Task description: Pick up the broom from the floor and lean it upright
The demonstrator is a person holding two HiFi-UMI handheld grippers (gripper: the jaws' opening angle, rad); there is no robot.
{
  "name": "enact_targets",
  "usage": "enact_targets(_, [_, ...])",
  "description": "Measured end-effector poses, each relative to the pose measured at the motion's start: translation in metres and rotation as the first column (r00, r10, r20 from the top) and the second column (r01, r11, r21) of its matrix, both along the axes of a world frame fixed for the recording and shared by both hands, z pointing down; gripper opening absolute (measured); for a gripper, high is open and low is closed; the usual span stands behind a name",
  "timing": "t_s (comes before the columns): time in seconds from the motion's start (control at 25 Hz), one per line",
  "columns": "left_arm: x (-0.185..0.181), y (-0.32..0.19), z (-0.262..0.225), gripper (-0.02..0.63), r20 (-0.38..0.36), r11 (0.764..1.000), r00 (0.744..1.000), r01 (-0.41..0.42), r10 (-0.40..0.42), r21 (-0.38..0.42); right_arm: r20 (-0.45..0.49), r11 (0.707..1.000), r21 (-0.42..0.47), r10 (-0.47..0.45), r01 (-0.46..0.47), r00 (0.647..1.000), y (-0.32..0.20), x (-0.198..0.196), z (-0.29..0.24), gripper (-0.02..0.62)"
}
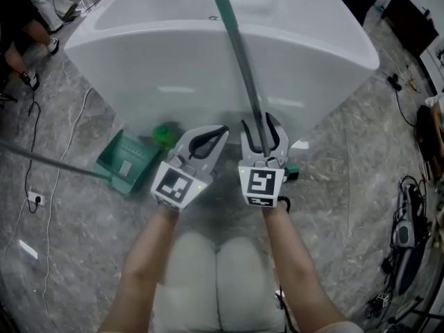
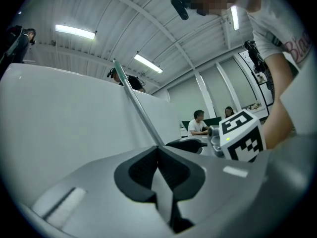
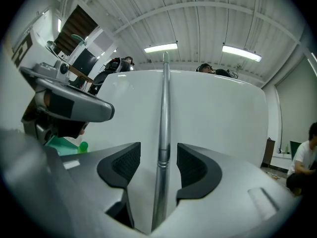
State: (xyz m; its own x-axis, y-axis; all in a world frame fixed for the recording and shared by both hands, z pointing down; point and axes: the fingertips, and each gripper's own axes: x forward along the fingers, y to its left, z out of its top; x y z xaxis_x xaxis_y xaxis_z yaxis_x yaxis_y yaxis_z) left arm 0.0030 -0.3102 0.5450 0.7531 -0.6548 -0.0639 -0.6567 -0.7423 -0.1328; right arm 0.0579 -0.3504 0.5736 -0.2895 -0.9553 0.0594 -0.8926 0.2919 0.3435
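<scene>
Right tool [image 1: 262,125] gapes around broom handle [image 1: 236,47], apparently leaning on tub [image 1: 159,54]; left tool [image 1: 218,132] clenched empty near dustpan [image 1: 128,159].

Only "Bla" – cut off – reads on the person's shirt [image 2: 275,31].

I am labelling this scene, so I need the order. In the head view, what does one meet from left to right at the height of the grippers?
green dustpan → left gripper → right gripper → cable bundle

The broom [image 1: 234,47] leans on the tub's [image 1: 139,54] near wall, its handle between the right hand-held gripper's [image 1: 263,126] jaws. The left hand-held gripper [image 1: 220,132] sits just beside it, and a dustpan [image 1: 125,161] lies on the floor [image 1: 69,214] farther left.
</scene>
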Motion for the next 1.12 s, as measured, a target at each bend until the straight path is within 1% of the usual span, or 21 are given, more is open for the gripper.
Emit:
enact_targets(0.08, [-0.001, -0.002, -0.005, 0.0, -0.012, 1.0, 1.0, 0.013, -0.013, -0.017, 0.017, 1.0, -0.017, -0.014, 0.014, 1.0, 0.006, -0.001, -0.006, 0.207])
enact_targets(0.24, [0.006, 0.007, -0.029, 0.0, -0.029, 0.998, 1.0, 0.006, -0.008, -0.061, 0.064, 0.999, -0.04, -0.034, 0.037, 0.997, 0.028, 0.0, -0.034, 0.124])
enact_targets(0.32, [0.012, 0.017, -0.045, 0.0, -0.02, 0.997, 1.0, -0.009, 0.007, -0.081, 0.084, 0.998, -0.035, -0.052, 0.055, 0.995, 0.041, -0.001, -0.058, 0.022])
enact_targets(0.36, [0.015, 0.022, -0.055, 0.0, -0.013, 0.996, 1.0, -0.016, 0.015, -0.089, 0.097, 0.997, -0.035, -0.061, 0.065, 0.993, 0.046, -0.001, -0.072, 0.002])
enact_targets(0.48, [0.019, 0.036, -0.087, 0.0, -0.005, 0.993, 1.0, -0.022, 0.021, -0.113, 0.15, 0.993, -0.053, -0.092, 0.101, 0.984, 0.059, -0.006, -0.113, 0.002])
enact_targets(0.56, [0.018, 0.042, -0.111, 0.0, -0.009, 0.991, 1.0, -0.018, 0.017, -0.132, 0.17, 0.988, -0.071, -0.121, 0.134, 0.978, 0.067, -0.013, -0.141, 0.002])
enact_targets(0.8, [0.013, 0.06, -0.192, 0.0, -0.036, 0.986, 0.999, -0.002, -0.004, -0.164, 0.182, 0.977, -0.104, -0.165, 0.186, 0.969, 0.095, -0.029, -0.226, 0.0])
enact_targets(1.12, [0.017, 0.094, -0.307, 0.0, -0.054, 0.981, 0.999, -0.013, 0.002, -0.194, 0.196, 0.967, -0.161, -0.166, 0.198, 0.967, 0.14, -0.029, -0.337, 0.0])
